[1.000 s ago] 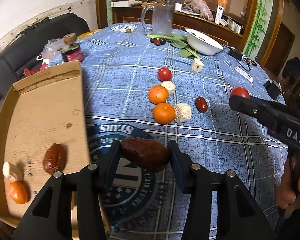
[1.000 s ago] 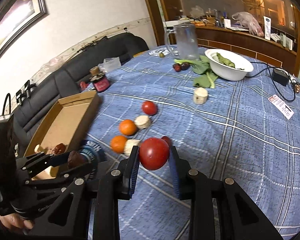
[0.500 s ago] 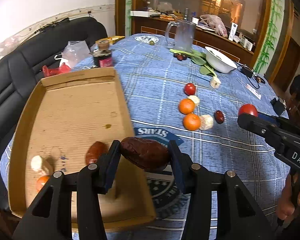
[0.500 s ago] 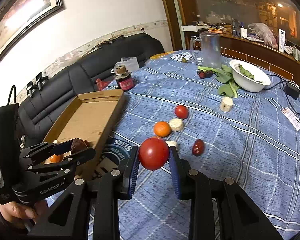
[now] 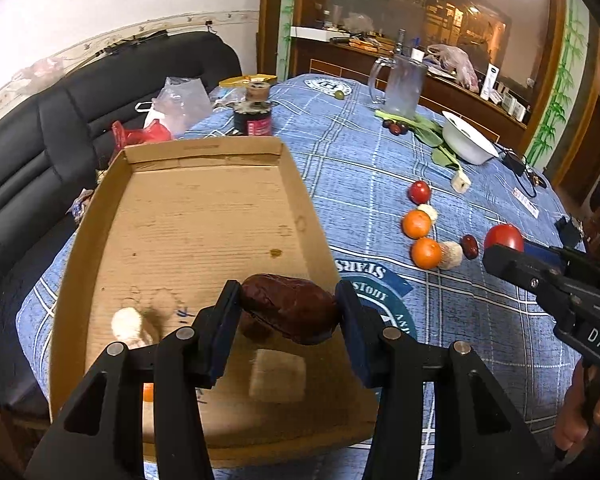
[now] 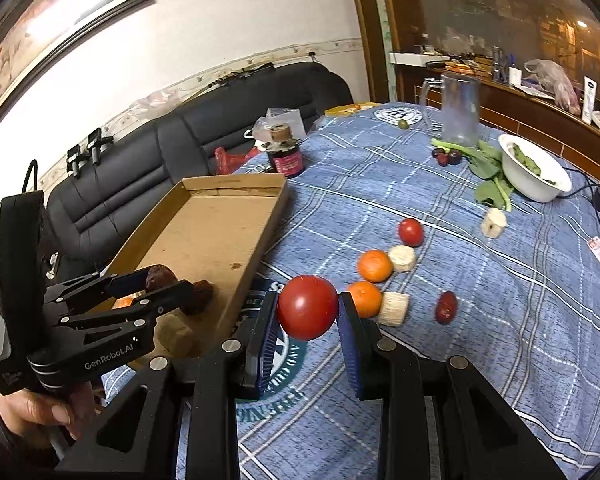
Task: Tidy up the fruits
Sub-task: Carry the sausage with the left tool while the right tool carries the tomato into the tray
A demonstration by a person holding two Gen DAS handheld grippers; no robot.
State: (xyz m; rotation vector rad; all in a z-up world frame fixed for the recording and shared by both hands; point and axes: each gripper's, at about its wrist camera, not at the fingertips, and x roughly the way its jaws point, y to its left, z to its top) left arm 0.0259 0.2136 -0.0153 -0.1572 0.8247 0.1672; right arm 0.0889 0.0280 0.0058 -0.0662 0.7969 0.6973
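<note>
Setting: blue plaid tablecloth (image 5: 380,184) is covering a round table beside a black sofa, with a shallow brown cardboard tray (image 5: 204,216) lying on its near left part.
Left view, grip: left gripper (image 5: 286,312) is clenching a dark wrinkled red date (image 5: 292,308) endwise between both pads.
Left view, place: that date is hanging over the tray's near right corner, above another dark fruit lying on the tray floor.
Left view, advice: releasing low over bare cardboard, clear of the white corn piece (image 5: 127,323) and the rim, should keep the date from rolling out.
Right view, grip: right gripper (image 6: 308,312) is grasping a round red tomato (image 6: 307,306) firmly at its sides.
Right view, place: tomato is hanging over the cloth just beside the tray's right wall, not yet above the tray.
Right view, advice: the right hand is better waiting until the left gripper (image 6: 168,286) is clear, then lifting over the wall.
Right view, remaining: two oranges (image 6: 374,266), a smaller tomato (image 6: 411,232) and a small red date (image 6: 446,307) are lying on the cloth, apparently still to be gathered.
</note>
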